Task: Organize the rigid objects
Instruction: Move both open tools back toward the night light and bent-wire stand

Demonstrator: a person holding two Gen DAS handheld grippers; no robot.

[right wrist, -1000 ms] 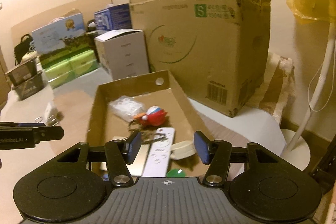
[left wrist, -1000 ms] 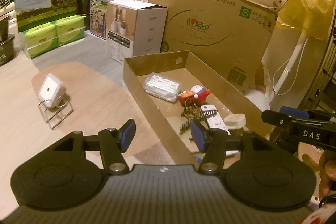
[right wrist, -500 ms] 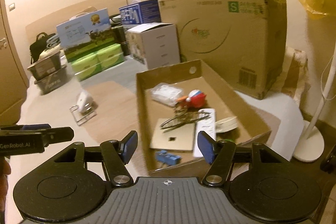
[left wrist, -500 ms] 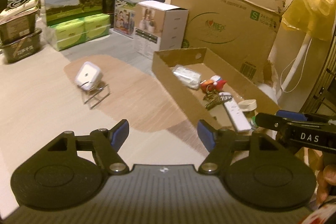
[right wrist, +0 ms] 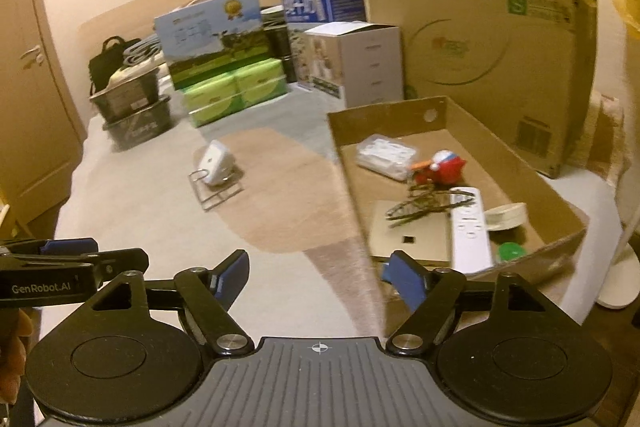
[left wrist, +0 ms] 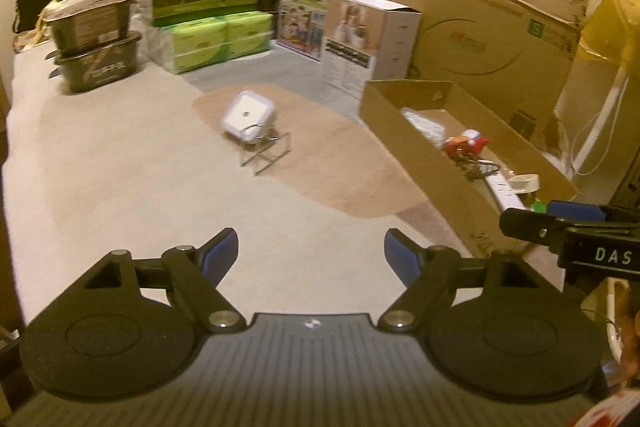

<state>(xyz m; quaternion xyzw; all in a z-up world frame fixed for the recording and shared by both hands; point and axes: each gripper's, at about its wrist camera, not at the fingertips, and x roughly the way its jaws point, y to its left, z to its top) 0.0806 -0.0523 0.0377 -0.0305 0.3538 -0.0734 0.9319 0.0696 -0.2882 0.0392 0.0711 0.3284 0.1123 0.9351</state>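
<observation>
Both tools empty, jaws opening wide: left tool (left wrist: 311,254), right tool (right wrist: 316,275). One white square gadget (left wrist: 247,115) on one wire stand (left wrist: 265,151) ahead of left tool. One cardboard tray (right wrist: 436,107) ahead-right holds one remote (right wrist: 469,227), one red toy (right wrist: 442,167), one tape roll (right wrist: 505,215).

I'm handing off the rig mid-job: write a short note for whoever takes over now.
Left tool: jaws opening, nothing between them.
Right tool: jaws opening, also empty.
Tray already holds a clear packet, red toy, remote, tape roll, green cap and a flat tan card.
Left: white cube on its wire stand, out on the bed, left of the tray. Likely next into the tray.
</observation>
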